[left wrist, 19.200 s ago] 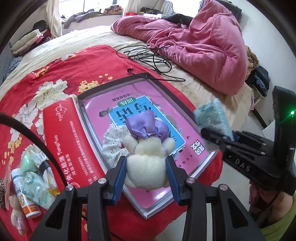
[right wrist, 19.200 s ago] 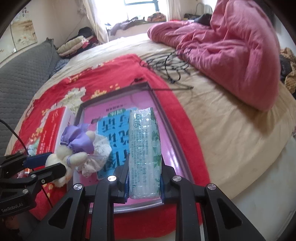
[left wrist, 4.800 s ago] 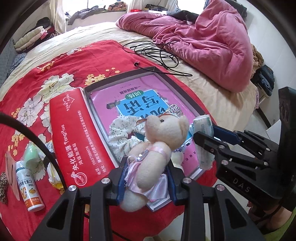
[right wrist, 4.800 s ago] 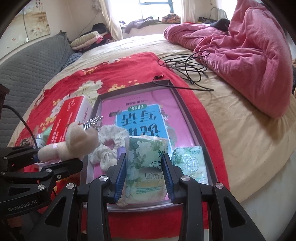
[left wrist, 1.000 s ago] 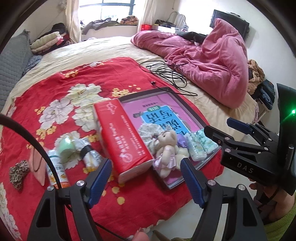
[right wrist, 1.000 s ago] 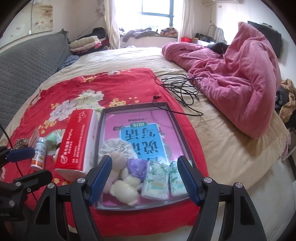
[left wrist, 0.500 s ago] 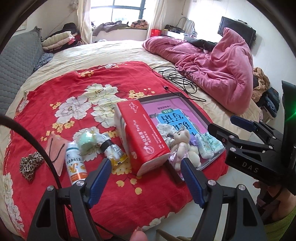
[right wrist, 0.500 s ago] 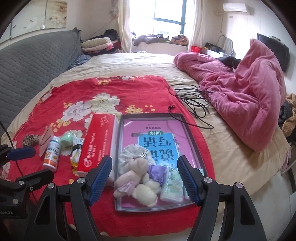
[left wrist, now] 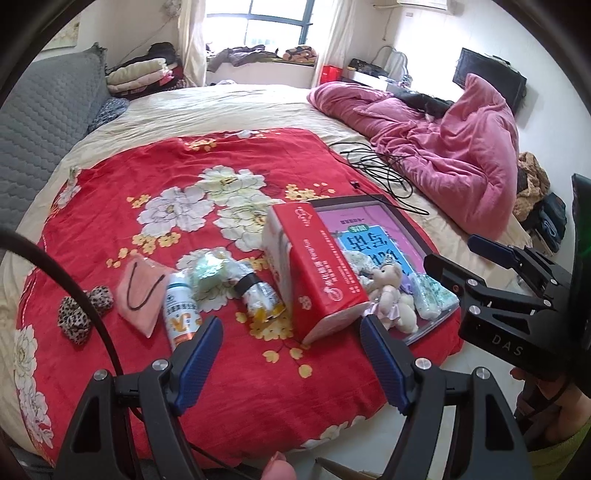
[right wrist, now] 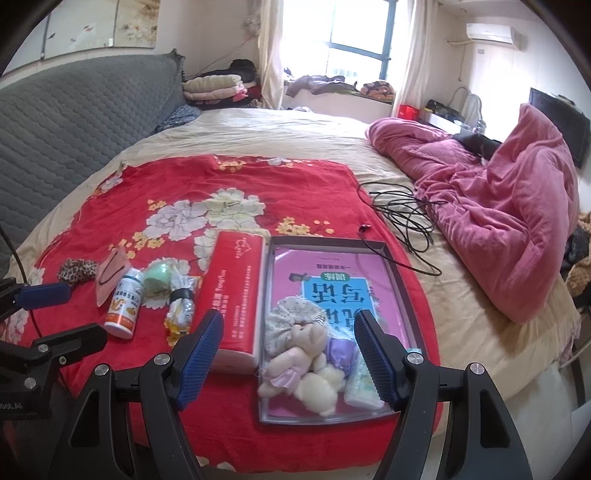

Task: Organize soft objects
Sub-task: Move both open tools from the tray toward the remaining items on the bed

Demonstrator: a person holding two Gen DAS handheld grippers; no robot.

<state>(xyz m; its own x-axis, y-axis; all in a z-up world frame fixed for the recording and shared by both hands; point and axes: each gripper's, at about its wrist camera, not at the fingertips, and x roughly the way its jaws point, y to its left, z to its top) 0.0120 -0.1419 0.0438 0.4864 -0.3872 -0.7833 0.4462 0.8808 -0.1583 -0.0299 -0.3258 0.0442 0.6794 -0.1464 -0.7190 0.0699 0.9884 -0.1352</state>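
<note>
Red floral blanket [right wrist: 236, 184] on bed, left gripper [left wrist: 291, 354] jaws wide, empty, right gripper [right wrist: 288, 354] likewise

A wide bed [right wrist: 280, 136] with a cream sheet fills the room. At its far side a bright window [right wrist: 354, 33] with pale curtains [right wrist: 271, 48] lets in daylight; clothes lie on the sill [right wrist: 332, 86] beneath. Left of the bed stands a grey quilted headboard [right wrist: 66, 122]. On its right lies a pink quilt [right wrist: 509, 206]. Walls are white, with an air conditioner [right wrist: 493, 35] high right of the window.
</note>
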